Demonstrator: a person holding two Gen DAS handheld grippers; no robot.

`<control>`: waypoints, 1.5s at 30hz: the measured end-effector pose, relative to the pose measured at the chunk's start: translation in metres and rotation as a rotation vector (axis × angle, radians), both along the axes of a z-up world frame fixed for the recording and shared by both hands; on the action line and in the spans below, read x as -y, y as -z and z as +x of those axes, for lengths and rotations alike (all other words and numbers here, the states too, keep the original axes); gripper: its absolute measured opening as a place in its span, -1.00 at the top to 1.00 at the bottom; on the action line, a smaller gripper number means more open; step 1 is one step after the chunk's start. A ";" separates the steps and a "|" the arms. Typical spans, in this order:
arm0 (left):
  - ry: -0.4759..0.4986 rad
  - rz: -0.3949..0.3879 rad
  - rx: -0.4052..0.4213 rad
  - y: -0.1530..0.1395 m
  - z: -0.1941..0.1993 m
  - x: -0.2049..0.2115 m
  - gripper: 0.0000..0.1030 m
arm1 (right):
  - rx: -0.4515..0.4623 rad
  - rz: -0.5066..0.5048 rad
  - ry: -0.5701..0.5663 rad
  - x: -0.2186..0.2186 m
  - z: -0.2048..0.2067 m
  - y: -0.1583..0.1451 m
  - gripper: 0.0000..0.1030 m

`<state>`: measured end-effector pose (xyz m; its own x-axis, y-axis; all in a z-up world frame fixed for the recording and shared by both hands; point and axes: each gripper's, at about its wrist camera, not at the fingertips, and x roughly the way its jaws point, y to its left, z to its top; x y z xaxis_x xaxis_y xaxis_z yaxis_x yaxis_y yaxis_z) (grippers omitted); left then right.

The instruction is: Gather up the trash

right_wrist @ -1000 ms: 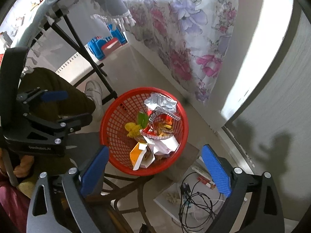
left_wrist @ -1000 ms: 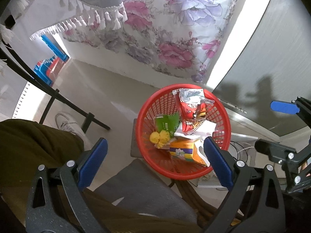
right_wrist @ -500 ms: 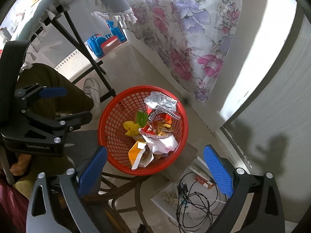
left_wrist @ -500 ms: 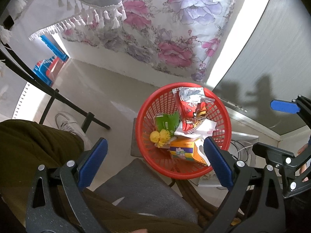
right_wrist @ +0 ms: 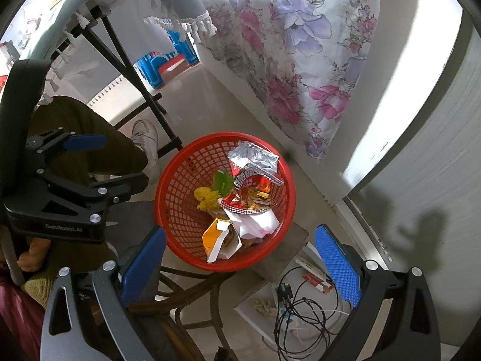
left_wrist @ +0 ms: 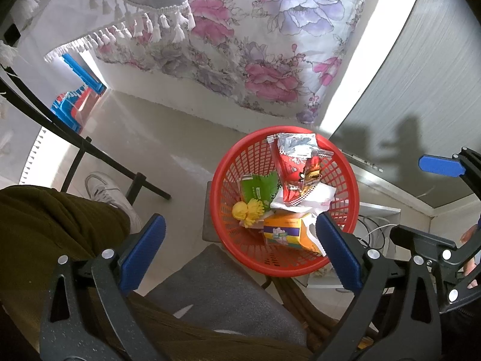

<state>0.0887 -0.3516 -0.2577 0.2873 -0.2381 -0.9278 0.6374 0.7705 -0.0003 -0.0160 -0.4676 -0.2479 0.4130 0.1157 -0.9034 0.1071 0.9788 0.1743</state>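
Observation:
A red mesh basket point(left_wrist: 231, 162) point(right_wrist: 177, 180) stands on a small stool below both grippers. Inside lie a red and silver snack bag point(left_wrist: 296, 165) point(right_wrist: 252, 180), a green wrapper point(left_wrist: 258, 188), a yellow crumpled piece point(left_wrist: 248, 210) point(right_wrist: 207, 198), white paper point(left_wrist: 312, 198) point(right_wrist: 255, 222) and an orange carton point(left_wrist: 285, 231) point(right_wrist: 219, 237). My left gripper point(left_wrist: 240, 254) hangs above the basket's near side, open with nothing between its fingers. My right gripper point(right_wrist: 240, 266) is also open and empty, high over the basket's near rim. Each gripper shows in the other's view at the frame edge.
A floral cloth point(left_wrist: 264, 36) point(right_wrist: 300, 36) hangs along the wall behind the basket. A person's olive trouser leg point(left_wrist: 51, 219) and white shoe point(left_wrist: 105, 189) are at the left. Black table legs point(right_wrist: 135, 69), blue stools point(right_wrist: 168, 60), a grey cushion point(left_wrist: 222, 288) and tangled cables point(right_wrist: 300, 310) surround it.
Both views have shifted slightly; the basket sits a little higher in the frames. The trash inside has not moved, and both grippers remain open.

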 end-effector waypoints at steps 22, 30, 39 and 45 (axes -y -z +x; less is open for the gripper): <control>-0.001 0.006 0.005 0.001 0.000 0.000 -0.87 | 0.000 0.004 -0.003 -0.005 0.001 -0.001 -0.89; 0.000 0.007 0.005 0.001 0.000 0.001 -0.86 | 0.001 0.004 -0.003 -0.003 0.000 -0.001 -0.89; 0.006 0.011 0.000 0.002 0.000 0.001 -0.87 | 0.002 0.006 -0.002 -0.003 0.000 -0.001 -0.89; 0.005 0.010 0.001 0.002 0.000 0.001 -0.87 | 0.001 0.006 -0.003 -0.003 0.000 -0.001 -0.89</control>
<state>0.0886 -0.3527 -0.2597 0.2867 -0.2302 -0.9299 0.6412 0.7674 0.0078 -0.0157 -0.4650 -0.2471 0.4139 0.1221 -0.9021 0.1041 0.9781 0.1801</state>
